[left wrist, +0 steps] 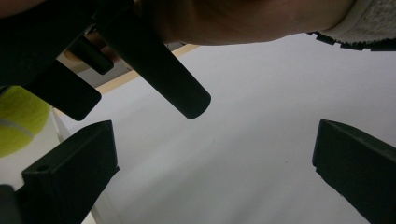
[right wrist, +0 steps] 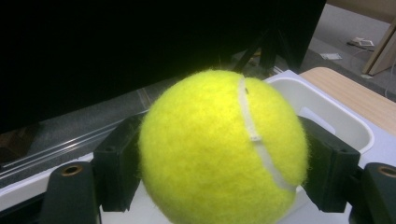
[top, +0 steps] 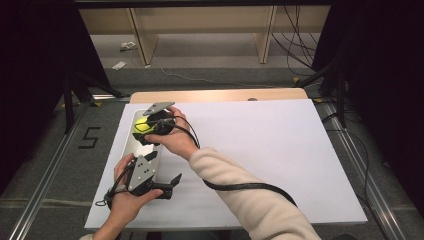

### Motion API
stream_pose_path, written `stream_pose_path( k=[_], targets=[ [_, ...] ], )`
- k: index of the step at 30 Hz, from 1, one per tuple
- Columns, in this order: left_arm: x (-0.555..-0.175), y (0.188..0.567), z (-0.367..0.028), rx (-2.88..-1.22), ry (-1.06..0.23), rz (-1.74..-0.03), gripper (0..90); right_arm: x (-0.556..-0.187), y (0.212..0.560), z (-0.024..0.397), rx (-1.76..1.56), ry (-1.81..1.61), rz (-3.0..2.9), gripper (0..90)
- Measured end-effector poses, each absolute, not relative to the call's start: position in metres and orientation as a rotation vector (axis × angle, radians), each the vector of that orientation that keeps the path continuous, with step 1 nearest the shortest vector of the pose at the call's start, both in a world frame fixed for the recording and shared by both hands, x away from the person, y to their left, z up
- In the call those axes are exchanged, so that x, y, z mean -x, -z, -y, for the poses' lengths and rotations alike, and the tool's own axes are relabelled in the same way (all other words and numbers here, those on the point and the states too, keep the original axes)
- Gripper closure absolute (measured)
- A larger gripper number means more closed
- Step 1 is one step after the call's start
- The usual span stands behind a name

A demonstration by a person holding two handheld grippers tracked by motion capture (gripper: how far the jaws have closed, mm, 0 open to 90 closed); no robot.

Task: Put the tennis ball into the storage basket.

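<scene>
Right now my right gripper (right wrist: 224, 158) has its jaws clamped on the ball (right wrist: 219, 149), one pad on each side, seam running down the face toward me. Ball is yellow, fuzzy, held off the floor of the tray (right wrist: 345, 116), above its near end in the right gripper view. Tray is white, long and narrow, rim curved at the far corner.

High view: right gripper (top: 150, 126) sits over the far end of the tray (top: 131, 145), ball (top: 142, 125) showing yellow just under the grey plate. My right hand (top: 172, 137) wraps the body, cable looping back along the sleeve (top: 250, 195).

Left gripper (top: 167, 187) is by the near end of the tray, jaws wide, nothing between them. In its own view the left gripper (left wrist: 215, 177) has both jaws well apart with bare white sheet (left wrist: 243, 140) between; ball (left wrist: 18, 121) peeks in at the left edge, right gripper's jaws hanging in from above. Left hand (top: 125, 197) grips it from below.

Tray lies along the left edge of the white sheet (top: 260, 150), which covers the table (top: 220, 95); wood edge shows at the far side.
</scene>
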State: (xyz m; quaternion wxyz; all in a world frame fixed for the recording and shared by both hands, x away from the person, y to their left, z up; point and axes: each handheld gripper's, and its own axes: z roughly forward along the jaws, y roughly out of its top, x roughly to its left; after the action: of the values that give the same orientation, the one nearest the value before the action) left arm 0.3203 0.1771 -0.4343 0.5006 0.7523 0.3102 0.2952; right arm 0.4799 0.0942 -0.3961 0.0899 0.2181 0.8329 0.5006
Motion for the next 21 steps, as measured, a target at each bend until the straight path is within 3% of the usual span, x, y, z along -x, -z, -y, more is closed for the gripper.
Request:
stream_pose_path(
  k=[21],
  targets=[
    [-0.32, 0.4342, -0.1764, -1.824, -0.716, -0.745, 0.0, -0.4827, 0.4018, -0.1015, -0.634, -1.468, -2.496, 26.0]
  ],
)
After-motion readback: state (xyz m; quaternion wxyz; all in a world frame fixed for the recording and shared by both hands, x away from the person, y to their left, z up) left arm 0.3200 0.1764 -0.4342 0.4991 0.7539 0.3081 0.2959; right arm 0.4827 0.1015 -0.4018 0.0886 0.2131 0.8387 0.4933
